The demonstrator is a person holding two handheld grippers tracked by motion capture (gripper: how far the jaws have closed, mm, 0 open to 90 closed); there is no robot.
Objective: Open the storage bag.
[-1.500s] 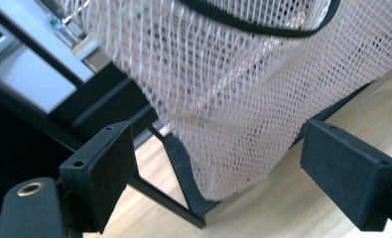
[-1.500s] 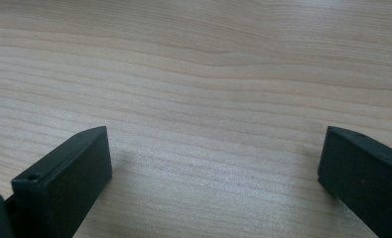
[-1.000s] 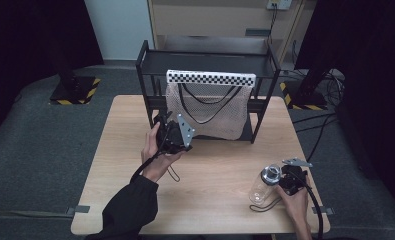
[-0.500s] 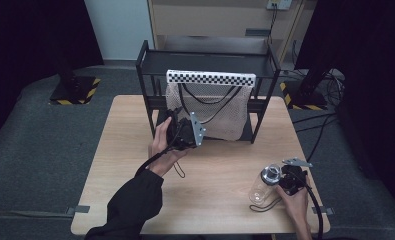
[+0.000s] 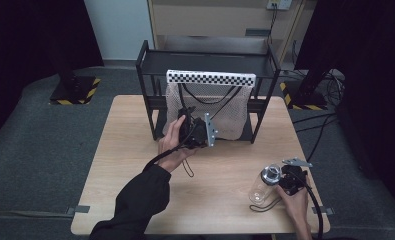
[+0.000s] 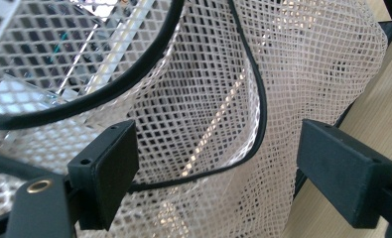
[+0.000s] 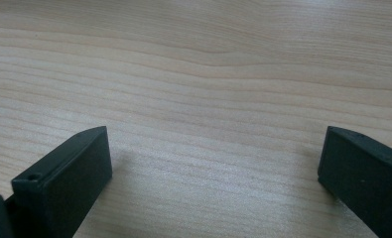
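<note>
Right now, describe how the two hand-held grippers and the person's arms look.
The left gripper is black and blocky with a grey three-cornered plate and a black trailing cable; its jaws are flat black rectangular blocks. The right gripper is the same: black body, grey plate, black cable. The left arm wears a black long sleeve; the right wrist is bare.

Mesh bag [image 6: 302,64] soft white netting w/ black cord trim; table [image 7: 193,74] matt pale woodgrain

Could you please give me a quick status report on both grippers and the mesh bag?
Left gripper open, jaws astride mesh bag, not clamped. Right gripper open over bare table. Nothing in the way.
</note>
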